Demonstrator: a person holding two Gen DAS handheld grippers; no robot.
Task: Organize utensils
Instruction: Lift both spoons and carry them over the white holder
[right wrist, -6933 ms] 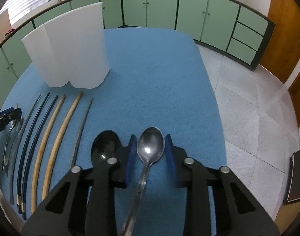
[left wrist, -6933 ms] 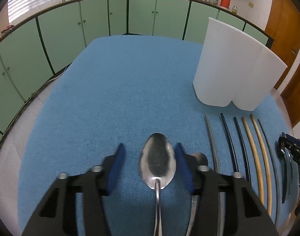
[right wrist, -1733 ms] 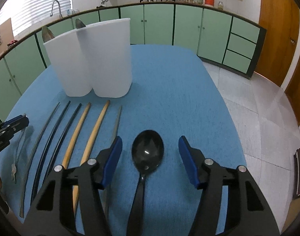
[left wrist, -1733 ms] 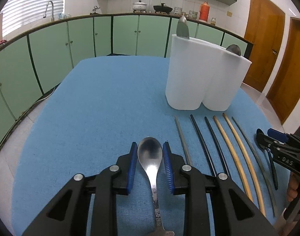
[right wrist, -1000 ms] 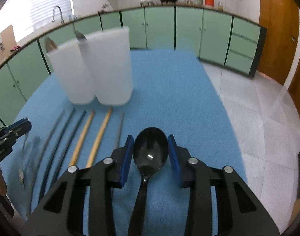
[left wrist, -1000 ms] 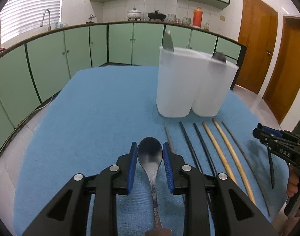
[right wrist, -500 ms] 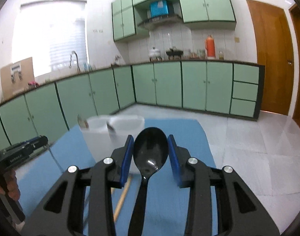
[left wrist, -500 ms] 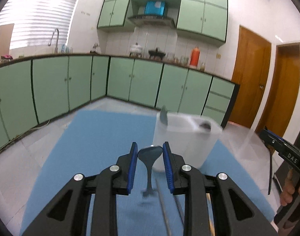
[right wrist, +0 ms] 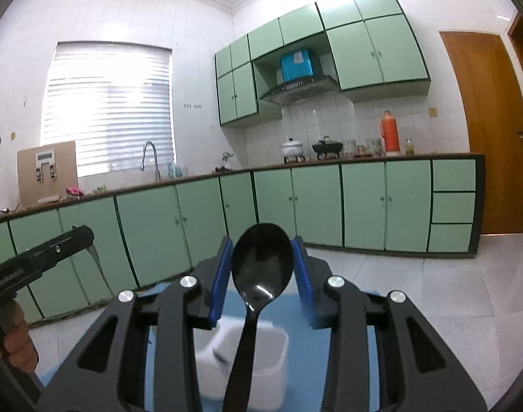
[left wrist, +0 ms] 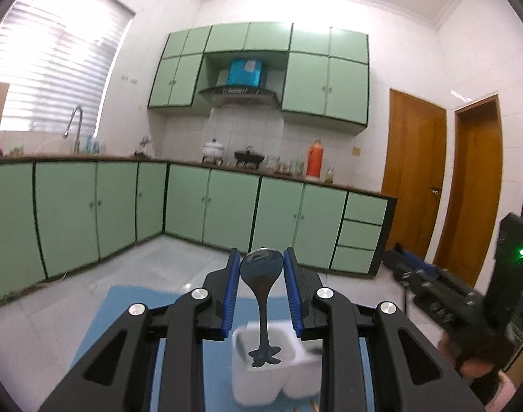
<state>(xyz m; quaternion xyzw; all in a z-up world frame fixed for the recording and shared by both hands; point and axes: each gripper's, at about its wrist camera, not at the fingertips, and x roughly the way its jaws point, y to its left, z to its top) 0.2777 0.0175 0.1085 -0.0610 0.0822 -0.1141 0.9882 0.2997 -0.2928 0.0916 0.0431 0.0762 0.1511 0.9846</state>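
Note:
My left gripper (left wrist: 261, 267) is shut on a metal spoon (left wrist: 261, 274), gripped by its bowl, handle hanging down over the left compartment of the white utensil holder (left wrist: 247, 377). My right gripper (right wrist: 262, 261) is shut on a black spoon (right wrist: 261, 264), bowl up, handle pointing down toward the white utensil holder (right wrist: 271, 370), above its right compartment. Both grippers are high above the blue table (left wrist: 107, 322). The utensil tip inside the holder (right wrist: 220, 357) is barely visible.
Each gripper shows in the other's view: the right one (left wrist: 443, 295) at the right, the left one (right wrist: 38, 254) at the left. Green kitchen cabinets (left wrist: 227, 206) and wooden doors (left wrist: 412, 178) lie beyond the table. The table's chopsticks are hidden.
Both grippers have risen well above the table with their spoons and tilted so the handles hang down over the holder. The holder now sits low in both views.

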